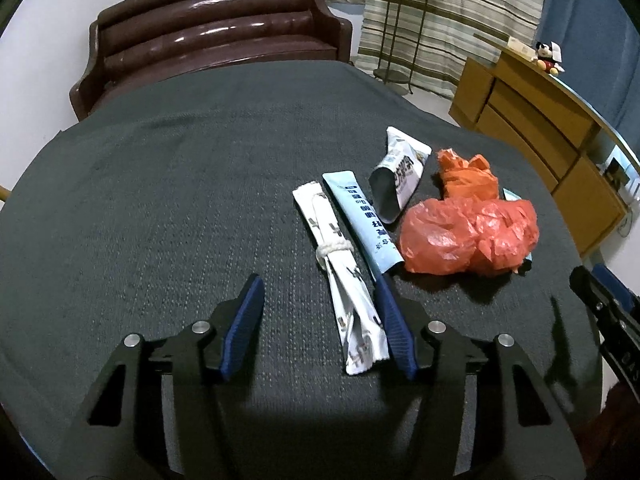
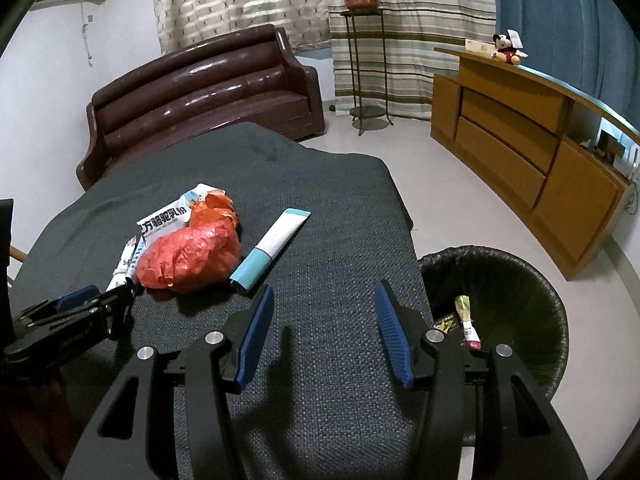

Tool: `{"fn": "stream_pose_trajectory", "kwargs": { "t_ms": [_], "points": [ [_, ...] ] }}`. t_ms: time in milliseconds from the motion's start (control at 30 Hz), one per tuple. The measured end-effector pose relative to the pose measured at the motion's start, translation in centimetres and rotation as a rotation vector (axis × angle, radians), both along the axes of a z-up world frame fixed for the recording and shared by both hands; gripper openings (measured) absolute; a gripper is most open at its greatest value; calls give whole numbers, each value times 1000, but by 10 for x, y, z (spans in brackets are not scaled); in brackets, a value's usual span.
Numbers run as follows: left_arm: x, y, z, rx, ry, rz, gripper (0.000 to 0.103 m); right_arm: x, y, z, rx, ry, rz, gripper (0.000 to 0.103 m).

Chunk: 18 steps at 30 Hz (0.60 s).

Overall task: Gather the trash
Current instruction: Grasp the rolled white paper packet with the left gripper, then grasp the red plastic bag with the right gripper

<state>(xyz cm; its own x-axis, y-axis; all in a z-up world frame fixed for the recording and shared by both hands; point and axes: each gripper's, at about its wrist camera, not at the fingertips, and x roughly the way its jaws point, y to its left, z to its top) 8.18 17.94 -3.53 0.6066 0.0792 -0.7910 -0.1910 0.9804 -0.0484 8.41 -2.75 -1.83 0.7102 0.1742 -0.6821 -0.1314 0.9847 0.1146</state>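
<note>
The trash is lying in a cluster on the dark grey cloth-covered bench (image 1: pixel 160 200). Nearest my left claw (image 1: pixel 318 312) is a long white paper wrapper tied round with a white band (image 1: pixel 346 280); it is lying between my spread fingers, close against the right blue pad (image 1: pixel 394 328), and I am not gripping it. Just right of it a pale blue flat sachet (image 1: pixel 362 220) is lying alongside, and beyond that a white printed pouch with a dark open mouth (image 1: pixel 398 176) is tilting up. To the right, a crumpled red-orange plastic bag (image 1: pixel 468 232) is sitting touching the sachet's near end.

From my right wrist view, a white and teal tube (image 2: pixel 270 246) is lying just right of that bag, its teal cap pointing toward me. My right claw (image 2: pixel 324 312) is hovering open over bare cloth, near the tube but holding nothing.

Off the bench's right edge, a round bin lined with a black bag (image 2: pixel 520 280) is standing on the pale floor, with a few wrappers inside. Farther back are a dark brown leather sofa (image 2: pixel 208 92) and a wooden cabinet (image 2: pixel 520 136).
</note>
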Motion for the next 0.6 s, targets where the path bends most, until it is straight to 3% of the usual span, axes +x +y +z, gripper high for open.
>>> {"fn": "stream_pose_trajectory", "kwargs": {
  "t_ms": [200,400,600],
  "points": [
    [4,3,1,6,-2,-10,44,0,0,0,3,3,1,52],
    [0,4,0,20,-16,-56,17,0,1,0,2,4,3,52],
    [0,10,0,11,-18,-67,16,1,8,0,-4,2,17,52]
  ]
}}
